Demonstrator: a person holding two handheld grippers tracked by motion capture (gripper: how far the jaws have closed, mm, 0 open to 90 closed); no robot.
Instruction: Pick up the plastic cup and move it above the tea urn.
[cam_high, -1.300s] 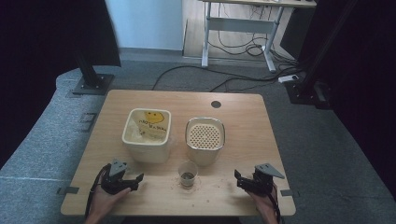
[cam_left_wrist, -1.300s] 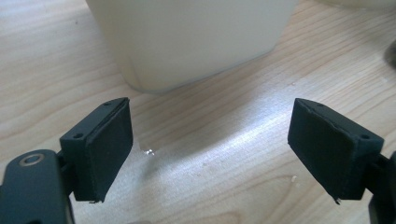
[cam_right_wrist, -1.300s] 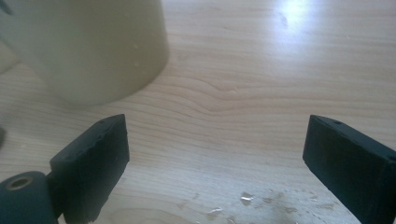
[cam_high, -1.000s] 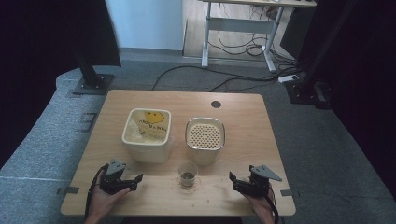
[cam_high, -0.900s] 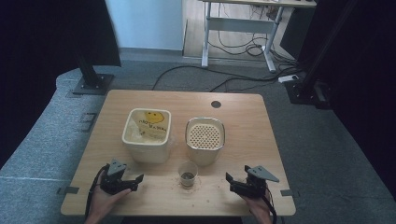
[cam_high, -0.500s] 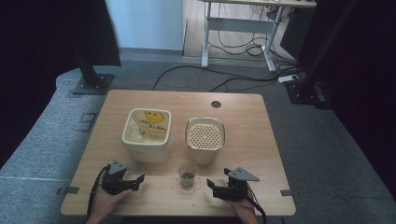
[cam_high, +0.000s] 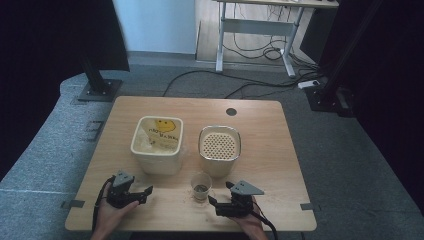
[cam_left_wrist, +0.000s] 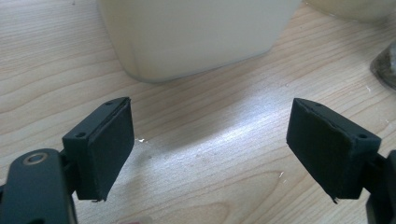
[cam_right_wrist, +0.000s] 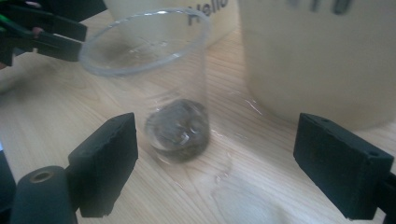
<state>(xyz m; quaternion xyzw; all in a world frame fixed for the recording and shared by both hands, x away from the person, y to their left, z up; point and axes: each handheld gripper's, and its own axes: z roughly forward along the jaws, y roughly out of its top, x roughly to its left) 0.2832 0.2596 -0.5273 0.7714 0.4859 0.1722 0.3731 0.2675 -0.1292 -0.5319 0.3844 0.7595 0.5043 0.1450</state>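
- Cup (cam_high: 201, 185): clear plastic, stands upright near the front edge of the table (cam_high: 280, 150), between my two grippers, just in front of the strainer pot (cam_high: 219, 150) and to the right of the bin (cam_high: 156, 145).
- Right gripper (cam_high: 215, 204): jaws spread wide, holding nothing; the cup sits just ahead of them, toward the left jaw, not yet between them.
- Left gripper (cam_high: 145, 192): jaws also wide apart and empty, over bare wood just in front of the bin.
- Handling, my judgement: thin-walled and light, so it will likely flex or buckle if squeezed hard, and smooth enough to slip. The small dark load at the bottom adds little weight.
- Where to grip, my judgement: mid-wall or lower, jaws on opposite sides, gentle closure; the rim looks like the softest part.
- Right gripper view gives what the high view lacks: the cup (cam_right_wrist: 154, 79) wall is transparent, the dark damp-looking clump (cam_right_wrist: 180, 128) lies at the base, and part of the word "Hello" shows on the bin behind.
- High view gives the layout: perforated top on the pot, smiley bag in the bin.
- Left gripper view: the bin's rounded corner (cam_left_wrist: 196, 32), close ahead.
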